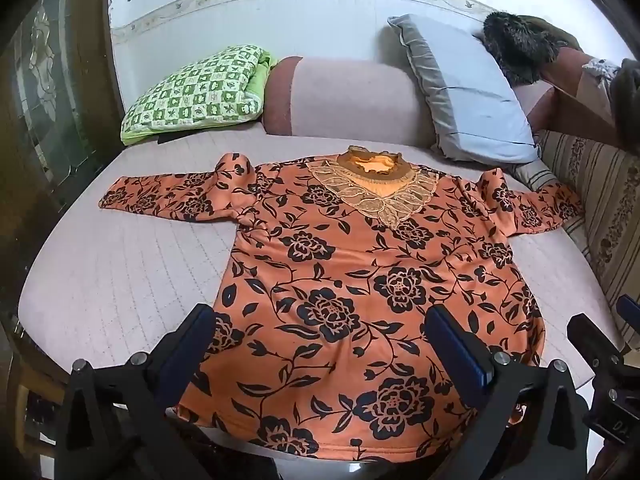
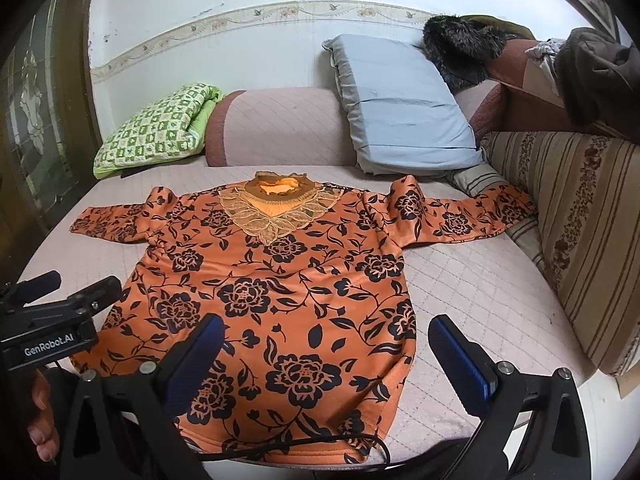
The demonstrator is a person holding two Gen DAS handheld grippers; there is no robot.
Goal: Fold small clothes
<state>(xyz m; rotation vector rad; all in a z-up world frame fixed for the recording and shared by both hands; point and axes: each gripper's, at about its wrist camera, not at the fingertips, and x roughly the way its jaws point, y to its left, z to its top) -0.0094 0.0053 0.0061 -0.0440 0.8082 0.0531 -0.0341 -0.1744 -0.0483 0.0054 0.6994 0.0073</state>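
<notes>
An orange top with black flowers (image 1: 352,280) lies spread flat, front up, on the pink quilted seat, sleeves out to both sides, lace collar (image 1: 372,188) at the far end. It also shows in the right wrist view (image 2: 280,292). My left gripper (image 1: 320,344) is open and empty, hovering over the hem near the front edge. My right gripper (image 2: 324,356) is open and empty, over the hem's right part. The left gripper shows at the left of the right wrist view (image 2: 60,304); the right one at the right edge of the left wrist view (image 1: 600,344).
A green checked cushion (image 1: 200,92) and a grey-blue pillow (image 1: 468,92) lean on the pink backrest (image 1: 352,96). A striped brown cushion (image 2: 572,232) stands at the right, under the right sleeve end. A black cable (image 2: 320,446) crosses the hem. Dark fur item (image 2: 460,48) at the back.
</notes>
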